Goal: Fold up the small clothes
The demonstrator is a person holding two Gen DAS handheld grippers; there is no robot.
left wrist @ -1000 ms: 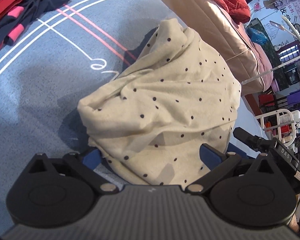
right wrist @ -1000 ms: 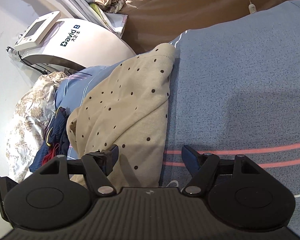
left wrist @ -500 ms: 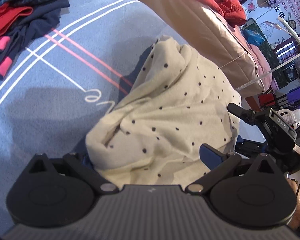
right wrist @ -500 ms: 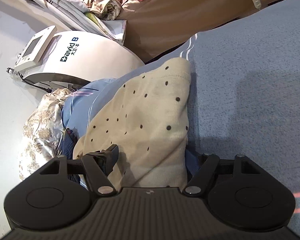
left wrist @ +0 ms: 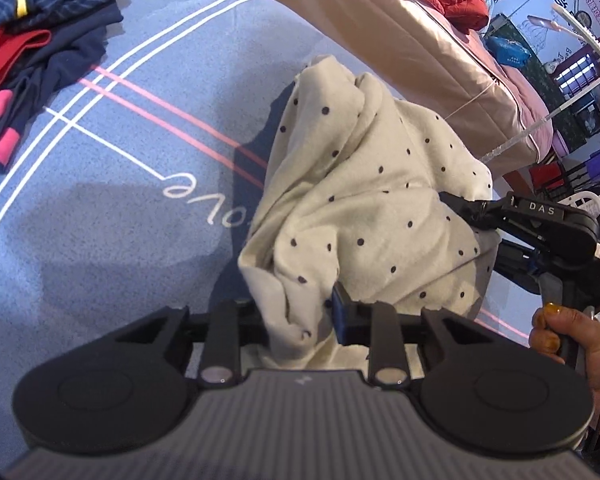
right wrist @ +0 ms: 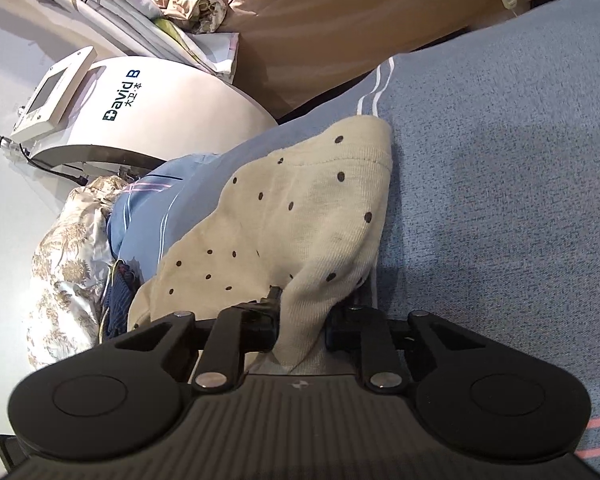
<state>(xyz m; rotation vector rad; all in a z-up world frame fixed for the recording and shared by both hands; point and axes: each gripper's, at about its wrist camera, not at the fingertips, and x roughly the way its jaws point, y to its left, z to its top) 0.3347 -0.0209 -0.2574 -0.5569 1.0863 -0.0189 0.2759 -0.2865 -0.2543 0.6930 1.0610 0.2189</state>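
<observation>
Bed (left wrist: 100, 208): blue cover with stripes; it carries the cloth and a dark clothes pile (left wrist: 32, 52) well off to the far left.
Cloth (left wrist: 364, 208): cream, dotted, bunched and lifted off the bed, hanging between both claws.
Left claw (left wrist: 300, 312): pinching a near fold of the cloth.
Right claw (right wrist: 302, 320): pinching another edge, fingers pressed into the fabric.
Key relation: the cloth's length seems to run from each claw away across the bed; both hold it equally close.

soft matt knit garment (left wrist: 364, 200); matt plastic claw (left wrist: 300, 320).
</observation>
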